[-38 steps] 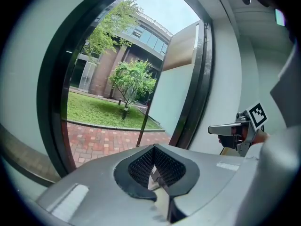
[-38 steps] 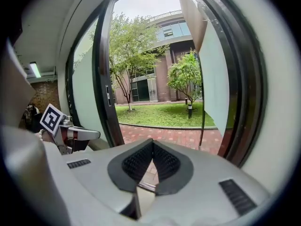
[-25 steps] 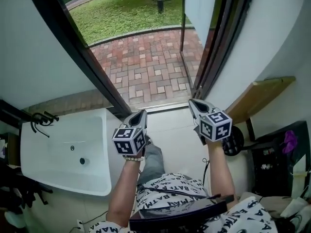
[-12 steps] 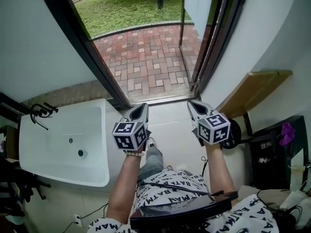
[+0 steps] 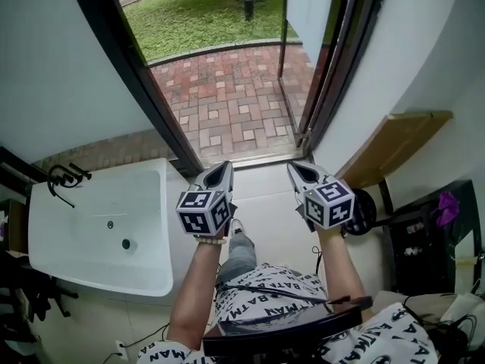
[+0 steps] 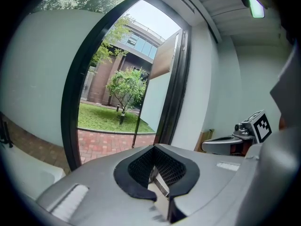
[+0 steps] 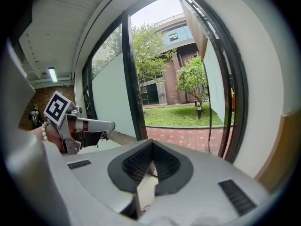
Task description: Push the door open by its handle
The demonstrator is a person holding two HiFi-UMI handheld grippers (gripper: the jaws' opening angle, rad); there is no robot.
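Note:
The door (image 5: 309, 10) stands swung outward past the dark frame (image 5: 327, 82), and its handle does not show. Brick paving (image 5: 235, 97) lies beyond the threshold. My left gripper (image 5: 220, 170) and right gripper (image 5: 295, 170) hover side by side just inside the doorway, both pointing at the opening. Both are shut with nothing between the jaws and touch nothing. In the left gripper view its gripper (image 6: 154, 149) faces the open door panel (image 6: 157, 93). From the right gripper view that gripper (image 7: 151, 144) faces the door's edge (image 7: 214, 86).
A white basin (image 5: 98, 233) with a black tap (image 5: 64, 179) stands at the left. A wooden shelf (image 5: 402, 146) is fixed to the right wall, with a dark round object (image 5: 365, 211) below it. The person's leg and patterned shirt (image 5: 265, 294) are underneath.
The right gripper has drifted a little left, toward the left gripper. The left gripper has edged slightly up. Both have stayed shut.

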